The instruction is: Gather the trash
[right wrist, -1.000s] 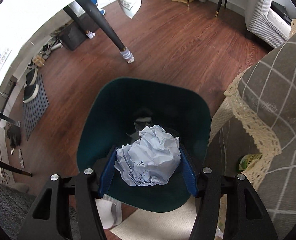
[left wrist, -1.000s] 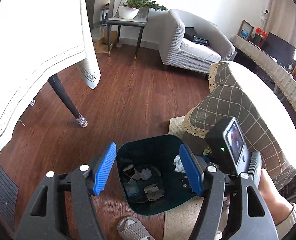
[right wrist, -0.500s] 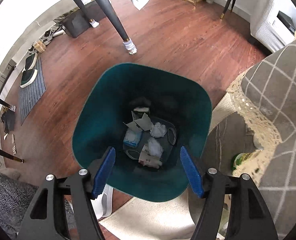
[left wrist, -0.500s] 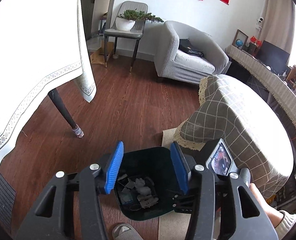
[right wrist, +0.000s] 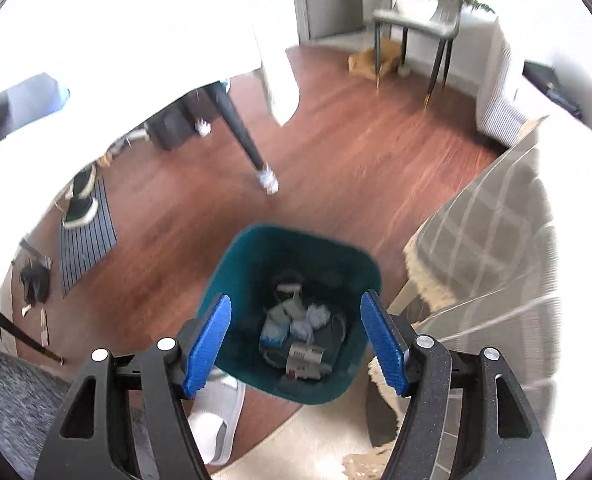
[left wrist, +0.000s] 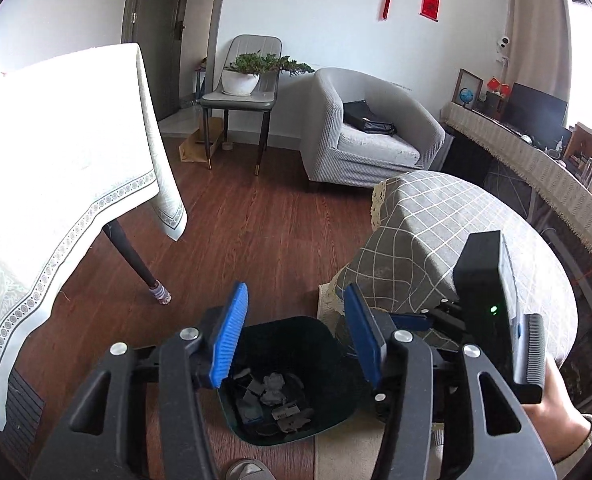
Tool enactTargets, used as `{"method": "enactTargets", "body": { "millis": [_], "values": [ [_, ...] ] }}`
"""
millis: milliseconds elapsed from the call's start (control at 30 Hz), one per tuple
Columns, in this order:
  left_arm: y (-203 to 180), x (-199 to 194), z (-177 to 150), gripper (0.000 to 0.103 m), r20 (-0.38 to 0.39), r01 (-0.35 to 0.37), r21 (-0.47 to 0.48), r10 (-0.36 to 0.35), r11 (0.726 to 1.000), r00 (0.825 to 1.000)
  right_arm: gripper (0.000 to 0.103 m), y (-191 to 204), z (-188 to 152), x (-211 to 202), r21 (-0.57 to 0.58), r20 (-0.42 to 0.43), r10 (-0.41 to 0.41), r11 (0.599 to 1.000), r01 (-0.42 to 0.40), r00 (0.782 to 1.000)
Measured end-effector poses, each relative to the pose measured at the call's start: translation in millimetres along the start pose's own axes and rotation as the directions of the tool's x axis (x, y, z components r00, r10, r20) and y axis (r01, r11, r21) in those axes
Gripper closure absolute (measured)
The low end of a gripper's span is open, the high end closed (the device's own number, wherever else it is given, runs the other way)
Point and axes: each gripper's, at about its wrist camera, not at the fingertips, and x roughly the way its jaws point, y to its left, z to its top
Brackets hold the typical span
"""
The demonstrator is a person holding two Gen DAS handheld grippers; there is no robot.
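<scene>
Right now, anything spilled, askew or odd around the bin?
Nothing stands out. The teal bin stands upright on the floor, paper scraps lie inside it, and no scraps show on the floor around it. The right gripper is empty above it.

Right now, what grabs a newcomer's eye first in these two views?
The dark teal plastic trash bin on the red-brown wooden floor, low and central in both views, with crumpled white paper scraps at its bottom. Blue-padded fingers of the right gripper stand apart above it with nothing between. The left gripper, also empty, is opening.
</scene>
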Motion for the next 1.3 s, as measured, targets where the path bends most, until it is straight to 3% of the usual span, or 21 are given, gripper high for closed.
{"method": "enactTargets", "body": {
  "millis": [133,333,467,600,900,1133,1300],
  "values": [
    [-16.6,-17.1,-0.2,0.038,0.024,-0.010,0.015,0.010,1.000,1.000,0.037,-6.7,3.0,-35.4,0.003,0.075,-0.031,1.000,0.031,0.997],
    [-43.6,-44.6,2.9,0.011,0.085,-0.021,0.023,0.019,1.000,0.996,0.039,-29.5,-9.5,-97.8,0.068,0.163,-0.114,0.992,0.104,0.980],
    [-63.4,-56.9,-0.6,0.008,0.104,-0.075,0.080,0.066,0.994,0.992,0.039,-51.6,-32.6,-141.1,0.137,0.204,-0.205,0.974,0.179,0.957],
    [-71.5,-61.7,-8.7,0.006,0.131,-0.094,0.098,0.081,0.991,0.988,0.021,-76.8,-57.5,-183.6,0.192,0.231,-0.289,0.950,0.248,0.929],
    [-80.6,-65.6,-20.6,0.003,0.173,-0.122,0.100,0.104,0.987,0.979,0.004,-121.6,-112.6,-253.9,0.325,0.268,-0.435,0.881,0.345,0.859],
    [-87.4,-54.7,-35.9,0.003,0.141,-0.140,0.093,0.126,0.986,0.982,0.003,-119.3,-151.4,-264.6,0.330,0.278,-0.457,0.871,0.363,0.845],
    [-87.5,-48.0,-47.0,0.003,0.121,-0.184,0.096,0.172,0.978,0.978,0.003,-114.9,-163.8,-263.8,0.307,0.307,-0.429,0.890,0.338,0.850]
  ]
}}
